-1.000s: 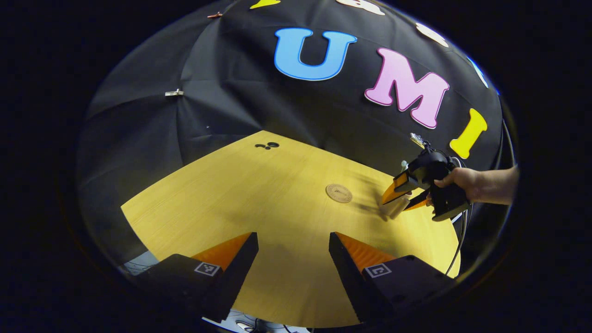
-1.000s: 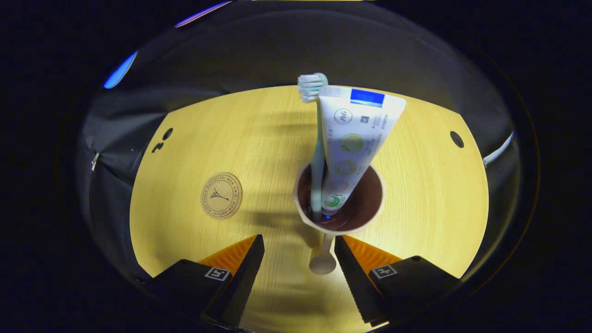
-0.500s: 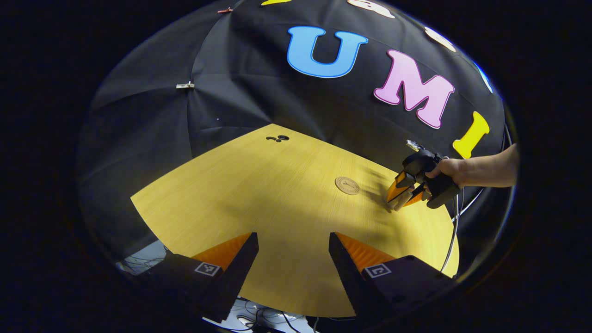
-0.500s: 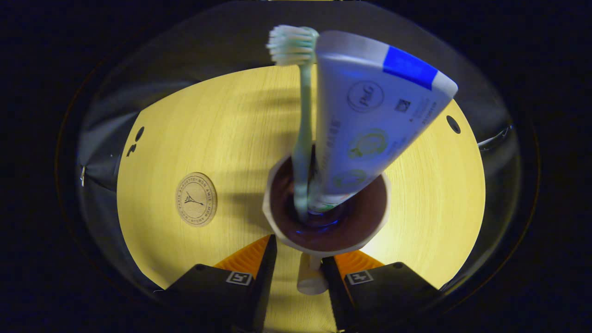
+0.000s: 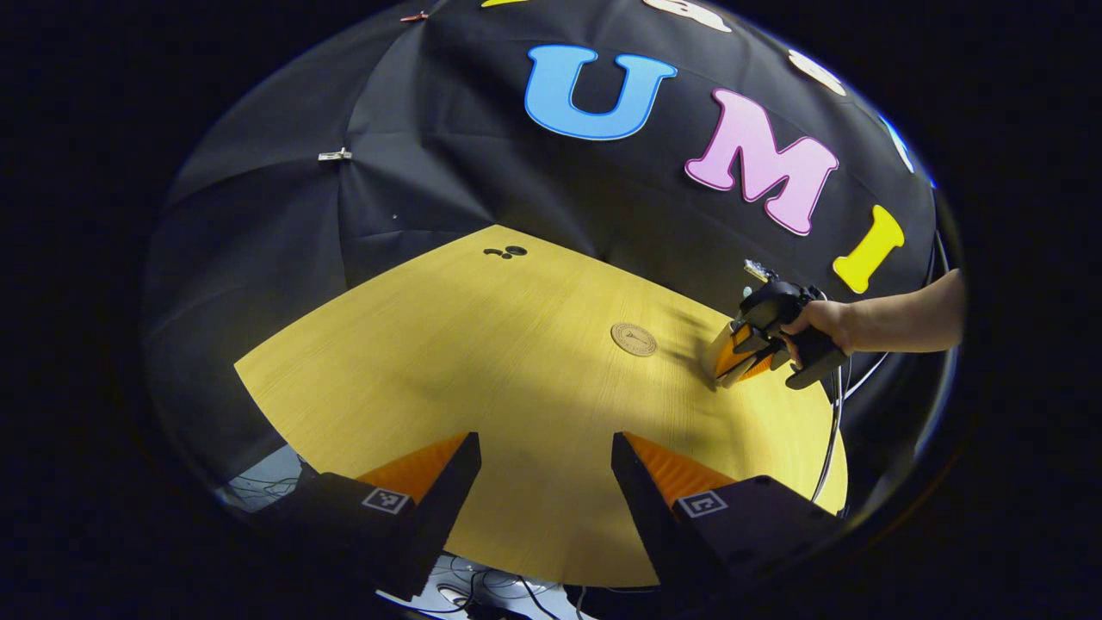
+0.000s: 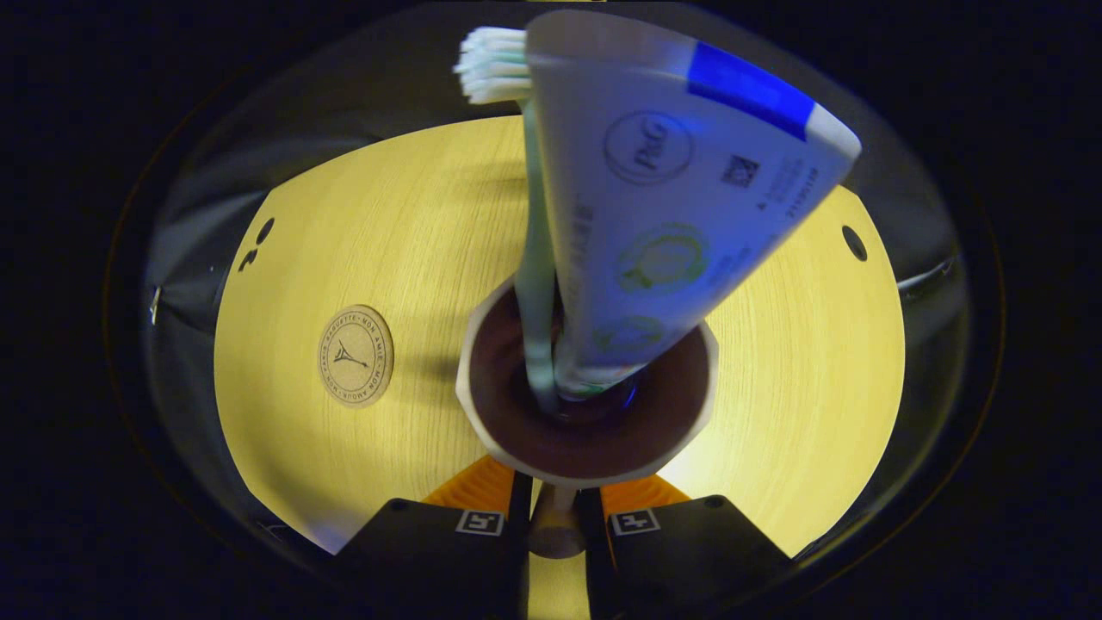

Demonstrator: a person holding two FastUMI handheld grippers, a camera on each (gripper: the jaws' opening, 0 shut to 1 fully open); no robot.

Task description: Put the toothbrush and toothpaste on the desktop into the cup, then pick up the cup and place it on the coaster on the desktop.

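Now, largest to smallest:

Desktop point(image 6: 801, 362): yellow wood, round-edged, with the booth's black cloth behind it.

Your right gripper point(image 6: 555, 525): its two fingers press on the cup's handle from either side. In the left gripper view you see it point(image 5: 732, 366) far right, gripped by your hand point(image 5: 818, 323).

Your left gripper point(image 5: 545, 482): fingers spread wide, nothing between them, above the near desktop.

Toothpaste point(image 6: 663, 215): stands cap-down in the cup, leaning right.

Cup point(image 6: 491, 430): pale outside, dark inside, right of the coaster; whether it touches the desktop, you probably cannot tell.

Toothbrush point(image 6: 534, 258): upright in the cup, bristles up, against the toothpaste.

Coaster point(image 6: 355, 355): flat on the desktop, apart from the cup.
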